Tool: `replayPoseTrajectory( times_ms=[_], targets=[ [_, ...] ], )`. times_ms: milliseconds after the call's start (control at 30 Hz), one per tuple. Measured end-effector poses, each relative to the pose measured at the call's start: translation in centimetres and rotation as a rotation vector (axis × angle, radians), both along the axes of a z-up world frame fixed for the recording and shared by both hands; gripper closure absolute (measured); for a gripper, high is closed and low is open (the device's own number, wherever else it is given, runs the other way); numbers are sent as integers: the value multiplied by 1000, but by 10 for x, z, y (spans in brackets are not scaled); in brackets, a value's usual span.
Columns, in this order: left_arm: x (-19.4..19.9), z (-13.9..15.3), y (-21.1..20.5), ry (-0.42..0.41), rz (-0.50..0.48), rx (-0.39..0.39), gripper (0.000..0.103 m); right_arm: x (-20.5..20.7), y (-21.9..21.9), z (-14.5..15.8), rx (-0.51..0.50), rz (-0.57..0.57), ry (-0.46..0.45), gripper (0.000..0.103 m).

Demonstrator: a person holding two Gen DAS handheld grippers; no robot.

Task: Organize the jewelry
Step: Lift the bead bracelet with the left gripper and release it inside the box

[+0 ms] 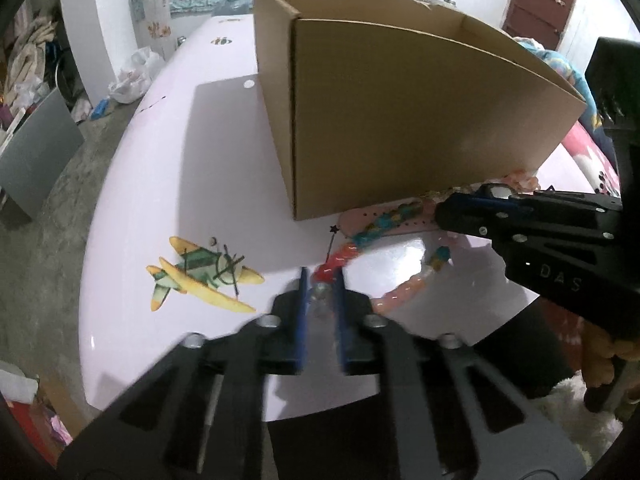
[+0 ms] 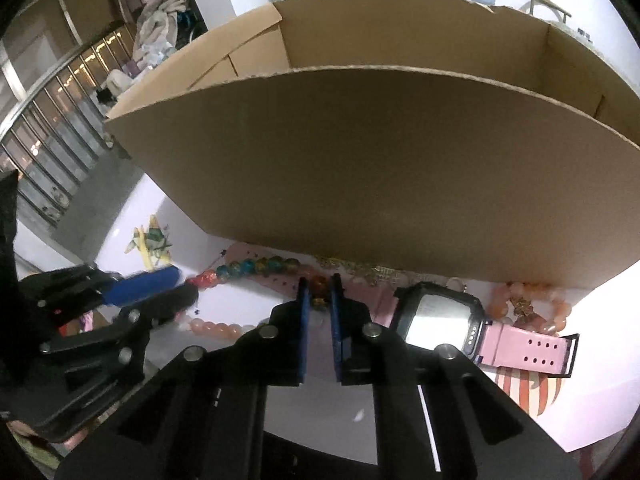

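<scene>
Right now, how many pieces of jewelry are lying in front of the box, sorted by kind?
Multicoloured glass-bead strand: 1
Peach round-bead bracelet: 1
Pink-strapped square-faced watch: 1
Total: 3 clearly seen, all beside the brown cardboard box. A gold-coloured tangle at its base is too unclear to count.

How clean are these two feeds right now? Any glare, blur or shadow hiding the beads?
Left wrist view: the left gripper is motion-blurred at its tips, glare sits on the table beside the bead necklace, and the cardboard box casts a shadow leftwards. Right wrist view: sharper, but the watch face is blown out white and the box bulges from fisheye distortion.
</scene>
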State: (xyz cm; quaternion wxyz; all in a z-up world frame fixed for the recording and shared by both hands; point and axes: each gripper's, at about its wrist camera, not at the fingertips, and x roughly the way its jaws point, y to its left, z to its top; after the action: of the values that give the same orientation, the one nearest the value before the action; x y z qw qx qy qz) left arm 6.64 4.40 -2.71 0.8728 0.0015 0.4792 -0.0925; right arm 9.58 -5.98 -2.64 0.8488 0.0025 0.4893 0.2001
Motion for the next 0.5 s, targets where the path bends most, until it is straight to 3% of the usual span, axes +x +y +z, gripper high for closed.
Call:
replayPoseTrajectory(
  times_ms=[233,500],
  targets=[
    [-10,22,3,-46,22,-21,95,-17,-19,20,49,21,-42,93],
    [-35,87,1,-172,6,-53,95,-43,-35,78,90,53,-160,93]
  ],
)
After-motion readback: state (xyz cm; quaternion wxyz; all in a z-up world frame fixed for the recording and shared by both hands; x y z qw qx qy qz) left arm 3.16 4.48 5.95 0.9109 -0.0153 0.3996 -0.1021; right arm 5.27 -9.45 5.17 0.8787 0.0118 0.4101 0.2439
